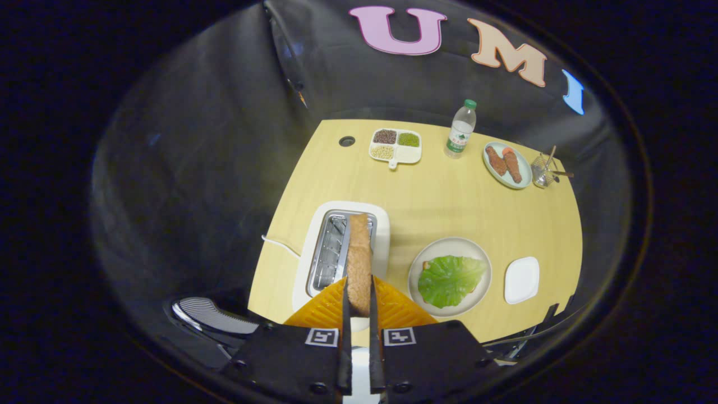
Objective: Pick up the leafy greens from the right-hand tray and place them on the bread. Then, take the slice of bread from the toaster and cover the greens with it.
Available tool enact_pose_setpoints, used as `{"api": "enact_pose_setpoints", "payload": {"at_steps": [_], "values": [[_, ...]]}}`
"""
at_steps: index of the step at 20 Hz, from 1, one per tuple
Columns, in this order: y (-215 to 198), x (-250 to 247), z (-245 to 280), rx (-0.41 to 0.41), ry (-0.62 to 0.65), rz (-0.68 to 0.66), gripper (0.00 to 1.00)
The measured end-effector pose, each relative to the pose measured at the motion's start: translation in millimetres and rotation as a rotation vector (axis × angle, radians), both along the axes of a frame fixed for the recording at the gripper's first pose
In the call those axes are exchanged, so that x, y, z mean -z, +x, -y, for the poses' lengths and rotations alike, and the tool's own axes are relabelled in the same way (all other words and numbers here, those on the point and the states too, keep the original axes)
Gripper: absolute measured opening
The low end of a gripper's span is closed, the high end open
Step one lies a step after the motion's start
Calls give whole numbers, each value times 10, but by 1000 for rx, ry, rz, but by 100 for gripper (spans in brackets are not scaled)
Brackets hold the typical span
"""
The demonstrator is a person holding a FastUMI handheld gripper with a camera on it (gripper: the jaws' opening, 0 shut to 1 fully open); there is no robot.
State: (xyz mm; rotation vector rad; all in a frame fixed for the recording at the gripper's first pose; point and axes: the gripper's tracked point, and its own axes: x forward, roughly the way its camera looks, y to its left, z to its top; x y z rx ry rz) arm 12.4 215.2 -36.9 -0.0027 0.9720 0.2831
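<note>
The tongs (359,297) are clenched on a slice of bread (359,264), holding it edge-on above the white toaster (322,247) on the pale wooden surface (449,202). Just right of the tongs, leafy greens (449,279) lie on bread on a round plate (418,269). Far beyond stands a water bottle (461,129); its green label is too small to read.

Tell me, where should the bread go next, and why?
Probably sideways, over to the round plate. The gripper is shut on the bread slice, held above the toaster. The leafy greens already lie on the plate, over the other bread, waiting to be covered.
</note>
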Motion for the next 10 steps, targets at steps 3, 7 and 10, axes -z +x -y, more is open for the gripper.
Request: {"api": "enact_pose_setpoints", "payload": {"at_steps": [3,7,10], "values": [[-32,-147,205,6,4,10,15],[-16,-208,572,47,18,15,15],[33,-40,864,74,-5,-9,15]]}}
